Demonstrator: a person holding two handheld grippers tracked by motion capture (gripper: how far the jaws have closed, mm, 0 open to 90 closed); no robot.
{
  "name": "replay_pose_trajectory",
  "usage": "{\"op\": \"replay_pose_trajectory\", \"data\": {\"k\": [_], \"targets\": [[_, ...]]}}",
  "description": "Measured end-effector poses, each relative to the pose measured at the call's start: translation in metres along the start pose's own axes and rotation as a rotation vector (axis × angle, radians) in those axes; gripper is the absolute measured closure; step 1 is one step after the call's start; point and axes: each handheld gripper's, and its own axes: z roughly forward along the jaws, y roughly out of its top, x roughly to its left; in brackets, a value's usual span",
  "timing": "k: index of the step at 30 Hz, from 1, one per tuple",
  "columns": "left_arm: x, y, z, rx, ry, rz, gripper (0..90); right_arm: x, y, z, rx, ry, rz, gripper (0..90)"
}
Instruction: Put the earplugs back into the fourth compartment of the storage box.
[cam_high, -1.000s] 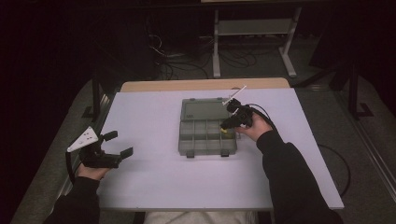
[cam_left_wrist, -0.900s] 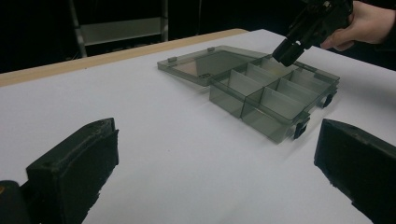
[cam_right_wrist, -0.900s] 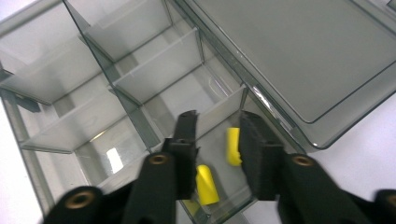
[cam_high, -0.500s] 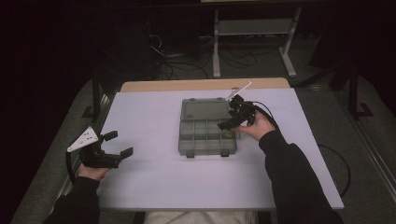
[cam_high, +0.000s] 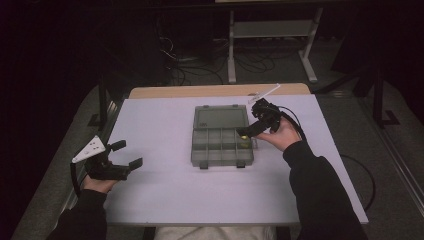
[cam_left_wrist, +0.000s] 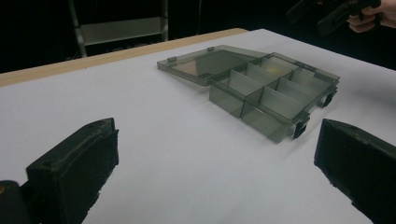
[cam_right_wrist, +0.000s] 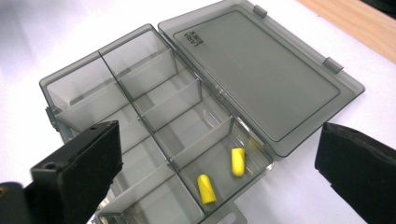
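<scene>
While its jaws have just opened, right gripper hovers over earplugs

This looks like a lab or a test room, not a home. A white table with a bare wooden edge stands in a dark room. Behind it, many loose cables lie on the grey floor beside a white metal stand with a low shelf.
</scene>
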Motion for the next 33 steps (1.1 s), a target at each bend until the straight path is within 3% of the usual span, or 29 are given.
{"op": "replay_pose_trajectory", "data": {"k": [9,18,26,33], "targets": [[0.000,0.000,0.000,-0.001,0.000,0.000,0.0,0.001,-0.007,-0.020,-0.050,-0.021,0.007,0.2],[0.000,0.000,0.000,-0.001,0.000,0.000,0.0,-0.001,-0.029,-0.036,-0.088,-0.033,0.030,0.2],[0.000,0.000,0.000,-0.002,-0.001,0.000,0.0,-0.002,-0.050,-0.045,-0.117,-0.037,0.066,0.2],[0.000,0.000,0.000,-0.002,0.000,0.001,0.0,0.006,-0.064,-0.047,-0.130,-0.031,0.068,0.2]]}}
